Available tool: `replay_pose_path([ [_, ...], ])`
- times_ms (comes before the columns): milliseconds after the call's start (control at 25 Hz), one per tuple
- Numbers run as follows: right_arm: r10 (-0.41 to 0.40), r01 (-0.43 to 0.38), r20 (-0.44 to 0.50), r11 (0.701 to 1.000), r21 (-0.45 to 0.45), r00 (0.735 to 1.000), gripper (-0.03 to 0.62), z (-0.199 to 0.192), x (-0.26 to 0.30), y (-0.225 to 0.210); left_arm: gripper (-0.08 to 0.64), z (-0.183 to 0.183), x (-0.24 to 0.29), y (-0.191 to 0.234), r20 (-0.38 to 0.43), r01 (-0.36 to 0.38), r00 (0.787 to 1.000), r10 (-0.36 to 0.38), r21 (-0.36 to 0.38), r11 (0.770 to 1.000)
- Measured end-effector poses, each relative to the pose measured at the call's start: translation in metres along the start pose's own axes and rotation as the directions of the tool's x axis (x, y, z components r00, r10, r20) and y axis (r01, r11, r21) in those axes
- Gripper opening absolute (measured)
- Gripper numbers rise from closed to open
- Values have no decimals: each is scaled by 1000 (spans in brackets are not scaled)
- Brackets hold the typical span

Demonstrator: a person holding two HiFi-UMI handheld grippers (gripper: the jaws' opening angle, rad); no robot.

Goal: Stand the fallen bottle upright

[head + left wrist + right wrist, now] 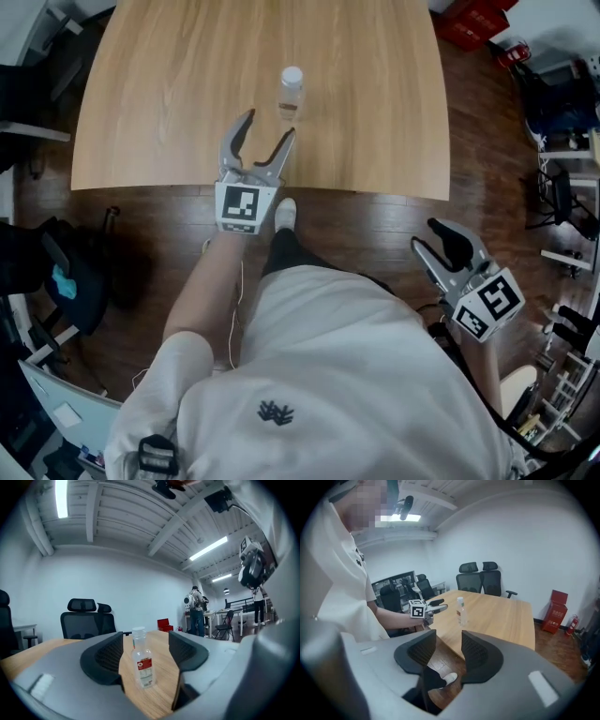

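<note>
A clear plastic bottle (291, 92) with a white cap and a red label stands upright on the wooden table (169, 94), near its front edge. My left gripper (269, 127) is level just in front of the bottle, with its jaws open and apart from it. In the left gripper view the bottle (142, 663) stands a little beyond the open left gripper (146, 644), untouched. My right gripper (429, 239) hangs off the table over the dark floor at the right. It is open with nothing between its jaws. The right gripper view shows the right gripper (449, 648), the bottle (461, 610) and the left gripper (436, 606).
Black office chairs (86, 620) stand at the table's far end. Red boxes (478, 23) sit on the floor beyond the table's far right corner. People (197, 611) stand at desks far back. My white shoe (285, 214) is under the table's front edge.
</note>
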State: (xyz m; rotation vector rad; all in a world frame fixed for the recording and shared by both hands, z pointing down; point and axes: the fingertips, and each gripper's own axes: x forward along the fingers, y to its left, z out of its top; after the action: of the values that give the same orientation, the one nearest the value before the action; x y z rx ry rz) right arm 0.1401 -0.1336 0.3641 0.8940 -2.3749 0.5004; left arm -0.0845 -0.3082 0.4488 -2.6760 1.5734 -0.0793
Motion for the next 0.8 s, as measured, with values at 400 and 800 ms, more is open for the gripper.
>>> replay_pose_path([
  [400,280,-360,346,913,193,895,198,-59,-54,47,244,70,-199,-130,-60,-14,998,4,-162,987],
  [800,285,-364,413,923,124,865,291,-82,-82,124,244,112,-336,-206,-69,113,989,-127,-187,976],
])
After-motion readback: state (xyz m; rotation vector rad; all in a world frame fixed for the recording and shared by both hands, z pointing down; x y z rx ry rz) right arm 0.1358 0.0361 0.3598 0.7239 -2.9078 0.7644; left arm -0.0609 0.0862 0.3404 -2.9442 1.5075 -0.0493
